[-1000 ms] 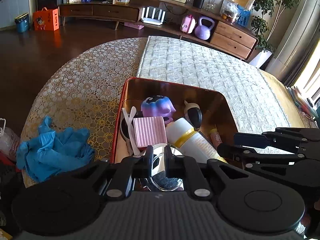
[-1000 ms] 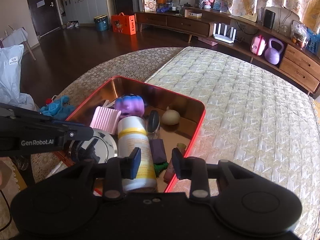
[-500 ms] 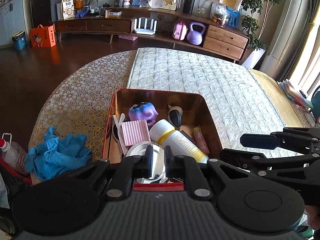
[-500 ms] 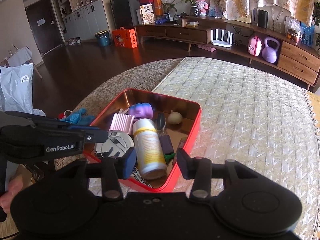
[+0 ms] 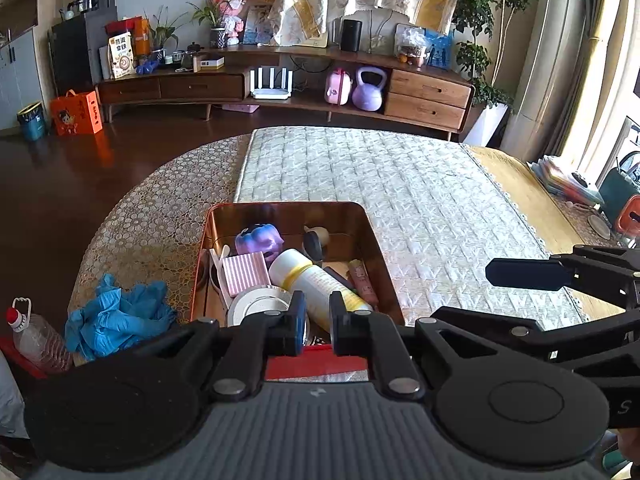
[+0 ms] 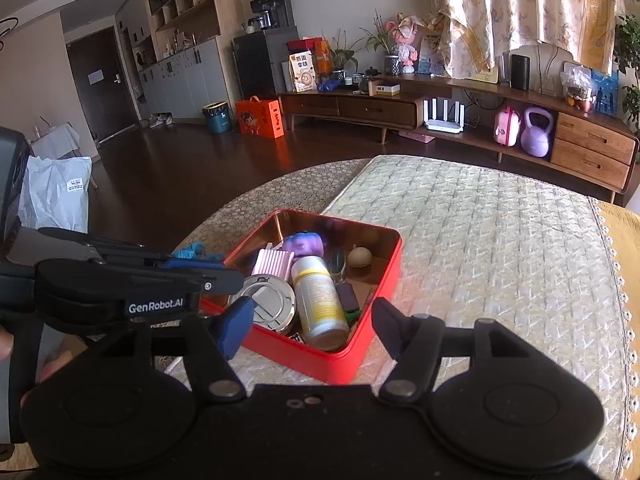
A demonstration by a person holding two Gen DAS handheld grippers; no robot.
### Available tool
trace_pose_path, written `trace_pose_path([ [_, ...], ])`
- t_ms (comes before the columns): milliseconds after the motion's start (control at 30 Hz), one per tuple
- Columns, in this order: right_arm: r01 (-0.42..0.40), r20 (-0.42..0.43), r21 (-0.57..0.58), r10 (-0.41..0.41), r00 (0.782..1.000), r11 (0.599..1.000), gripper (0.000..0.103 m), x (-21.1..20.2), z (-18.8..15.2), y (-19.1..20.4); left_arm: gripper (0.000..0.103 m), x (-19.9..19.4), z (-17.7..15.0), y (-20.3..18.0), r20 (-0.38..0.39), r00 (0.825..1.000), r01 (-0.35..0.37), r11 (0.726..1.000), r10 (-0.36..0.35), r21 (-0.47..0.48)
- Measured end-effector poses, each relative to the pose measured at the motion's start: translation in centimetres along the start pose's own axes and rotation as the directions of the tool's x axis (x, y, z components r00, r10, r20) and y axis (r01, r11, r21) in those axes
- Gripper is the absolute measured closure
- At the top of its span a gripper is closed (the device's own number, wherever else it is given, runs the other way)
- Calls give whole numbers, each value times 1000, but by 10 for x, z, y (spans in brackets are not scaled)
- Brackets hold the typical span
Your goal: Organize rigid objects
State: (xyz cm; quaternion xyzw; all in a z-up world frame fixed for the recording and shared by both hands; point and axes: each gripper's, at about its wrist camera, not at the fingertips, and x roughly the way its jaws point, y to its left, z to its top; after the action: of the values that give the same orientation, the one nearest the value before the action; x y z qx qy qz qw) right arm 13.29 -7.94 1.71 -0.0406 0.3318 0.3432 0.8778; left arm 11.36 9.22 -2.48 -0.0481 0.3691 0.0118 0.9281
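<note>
A red tin tray (image 5: pixel 380 264) (image 6: pixel 372 340) sits on the quilted table. It holds a white bottle with a yellow band (image 5: pixel 316 284) (image 6: pixel 320 300), a round silver tin (image 5: pixel 256 304) (image 6: pixel 268 304), a pink ribbed block (image 5: pixel 244 272) (image 6: pixel 274 262), a purple toy (image 5: pixel 258 238) (image 6: pixel 304 244), a beige egg shape (image 6: pixel 360 257) and small dark items. My left gripper (image 5: pixel 317 328) hangs above the tray's near edge, jaws nearly closed and empty. My right gripper (image 6: pixel 310 326) is wide open and empty above the tray's near side.
Blue gloves (image 5: pixel 116 320) and a plastic bottle (image 5: pixel 36 340) lie left of the tray. The quilted mat (image 5: pixel 420 208) stretches beyond and right. A wooden sideboard (image 5: pixel 280 88) stands far behind. A stack of books (image 5: pixel 560 178) lies at the right edge.
Both grippers have pulled back and up from the tray. The right gripper's jaws have opened wide. The left jaws stay nearly closed, away from the silver tin.
</note>
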Motion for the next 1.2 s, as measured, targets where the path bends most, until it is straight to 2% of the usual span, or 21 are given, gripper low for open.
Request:
trace_pose_path([
  [133,0,12,14,-1,1000,1000,32,-8,-3,0,91,-7,-3,-4,5,1000,9,1000,-9,2],
  [200,3,22,19,-3,1000,1000,30,-13,-5,1,85,-10,-4,-7,11,1000,9,1000,-9,7],
  [333,9,51,43,-11,999,999,24,-24,-7,-1,42,-19,-8,-8,40,999,8,1000,-8,0],
  [367,11,61,45,-14,998,999,22,-28,-8,-2,35,-21,-8,-7,45,999,5,1000,-5,-4],
  [467,14,83,46,-18,996,999,17,-36,-11,-3,23,-26,-8,-6,58,998,16,1000,-15,-17],
  [633,22,113,54,-28,993,998,5,-46,-19,-5,17,-34,-9,-9,82,997,9,1000,-8,-22],
  [700,24,127,67,-33,991,997,2,-50,-22,-8,12,-34,-9,-10,74,997,18,999,-16,-30],
  [767,25,144,75,-36,989,997,0,-54,-25,-10,1,-34,-10,-9,65,997,34,999,-31,-38],
  [1000,30,169,72,-42,985,997,0,-65,-30,-10,0,-37,-14,-13,80,996,44,998,-41,-36],
  [1200,30,166,73,-42,985,997,0,-67,-33,-11,0,-46,-16,-19,130,991,-17,1000,19,-19],
])
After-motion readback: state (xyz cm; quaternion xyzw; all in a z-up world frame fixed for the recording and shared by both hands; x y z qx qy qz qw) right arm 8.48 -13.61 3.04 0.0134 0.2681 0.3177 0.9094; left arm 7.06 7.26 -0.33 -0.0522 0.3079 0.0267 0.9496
